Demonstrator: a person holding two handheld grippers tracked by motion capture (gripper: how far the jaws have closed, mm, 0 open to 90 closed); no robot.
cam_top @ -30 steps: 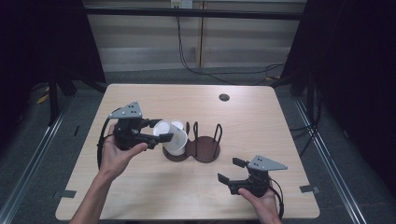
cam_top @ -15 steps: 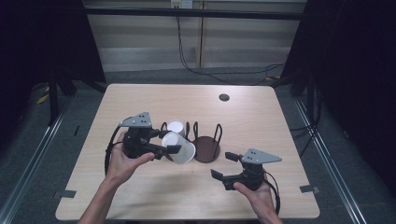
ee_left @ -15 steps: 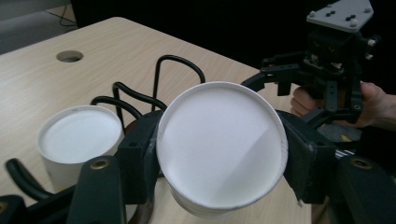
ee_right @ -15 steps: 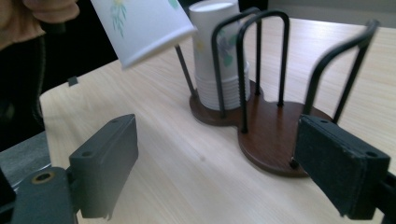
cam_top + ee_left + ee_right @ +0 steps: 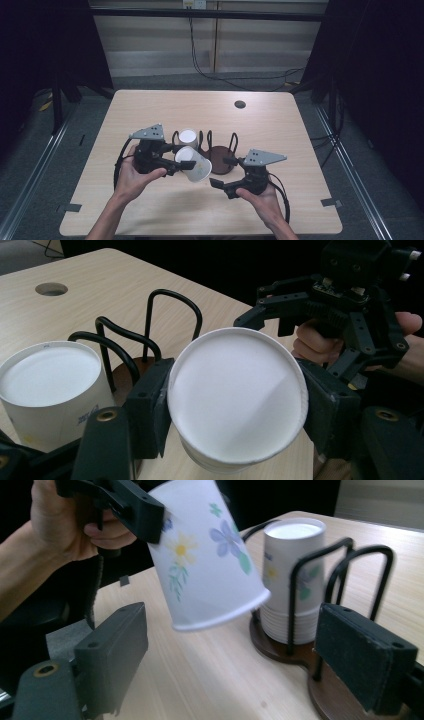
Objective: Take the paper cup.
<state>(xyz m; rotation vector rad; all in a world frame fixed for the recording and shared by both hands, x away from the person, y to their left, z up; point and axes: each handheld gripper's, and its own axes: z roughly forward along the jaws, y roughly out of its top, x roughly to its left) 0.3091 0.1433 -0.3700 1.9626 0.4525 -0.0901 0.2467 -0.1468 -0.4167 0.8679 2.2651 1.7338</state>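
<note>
Cup (image 5: 193, 165) clamped in left tongs (image 5: 184, 161), facing open right tongs (image 5: 223, 173).

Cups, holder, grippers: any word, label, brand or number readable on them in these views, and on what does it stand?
No text reads clearly.
Stacked cups: a small dark print near the base in the left gripper view, too blurred to read.
Held cup: flower pattern, no words, clamped by the left gripper.
Holder: no label seen.
Right gripper: no marking readable.
</note>
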